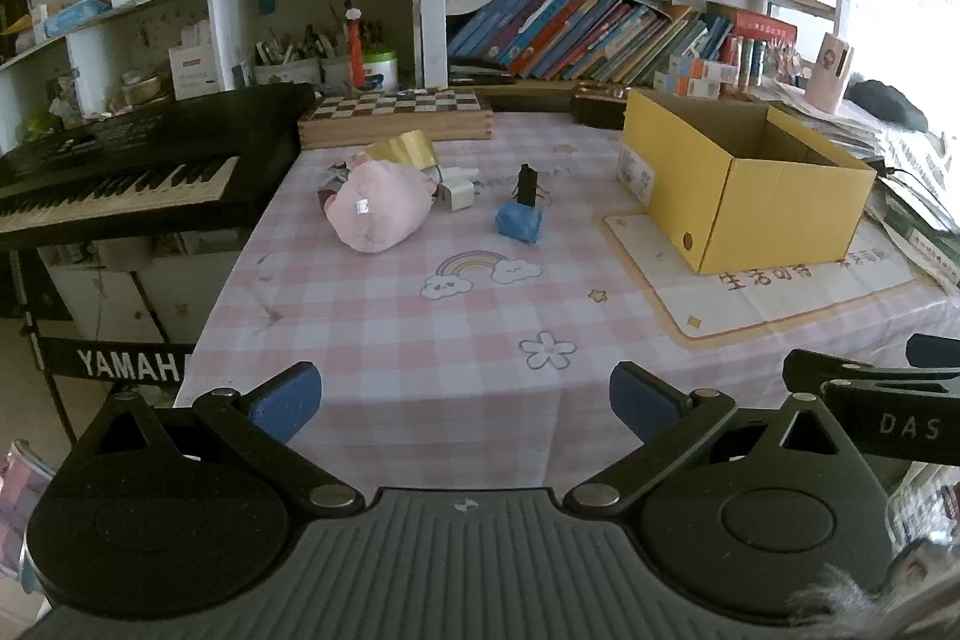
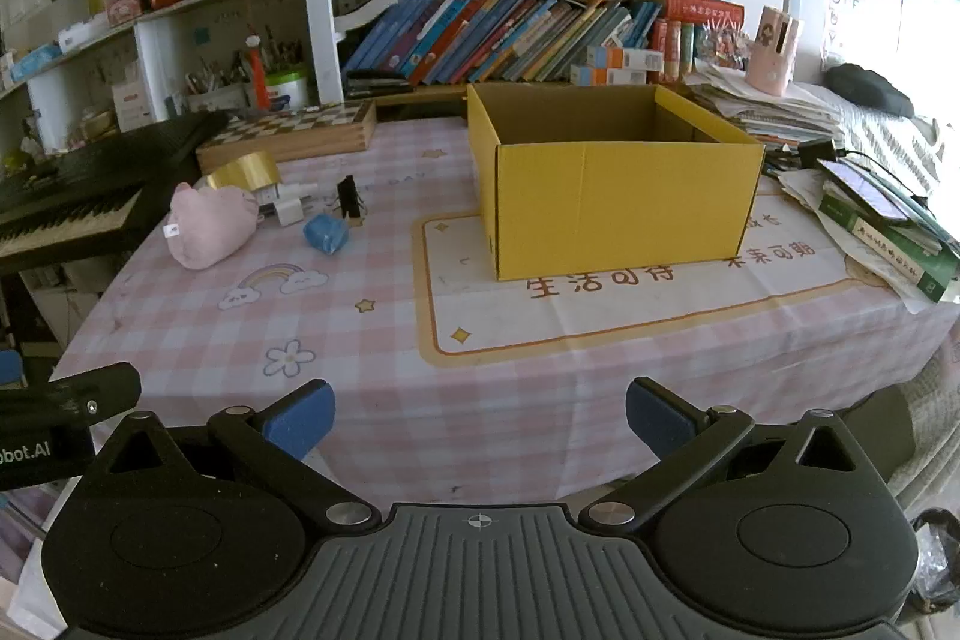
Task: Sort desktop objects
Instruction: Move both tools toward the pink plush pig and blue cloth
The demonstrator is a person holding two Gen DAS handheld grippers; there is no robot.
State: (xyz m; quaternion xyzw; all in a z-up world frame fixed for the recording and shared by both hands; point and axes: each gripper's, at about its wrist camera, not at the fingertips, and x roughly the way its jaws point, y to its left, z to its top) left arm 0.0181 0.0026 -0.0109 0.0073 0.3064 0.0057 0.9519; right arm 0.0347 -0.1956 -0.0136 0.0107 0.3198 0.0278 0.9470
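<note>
A pink plush toy (image 1: pixel 381 208) lies on the checked tablecloth at the far left, also in the right wrist view (image 2: pixel 207 226). Beside it are a gold tape roll (image 1: pixel 403 149), a white charger (image 1: pixel 456 193), a black binder clip (image 1: pixel 527 185) and a blue wrapped lump (image 1: pixel 519 222) (image 2: pixel 325 233). An open yellow cardboard box (image 1: pixel 744 187) (image 2: pixel 612 187) stands at the right, its inside empty as far as I see. My left gripper (image 1: pixel 465 403) is open and empty over the near table edge. My right gripper (image 2: pixel 480 415) is open and empty, facing the box.
A black keyboard (image 1: pixel 126 178) stands left of the table. A wooden chessboard box (image 1: pixel 396 118) lies at the back. Bookshelves fill the wall behind. Stacked books and papers (image 2: pixel 870 214) and a phone crowd the right edge.
</note>
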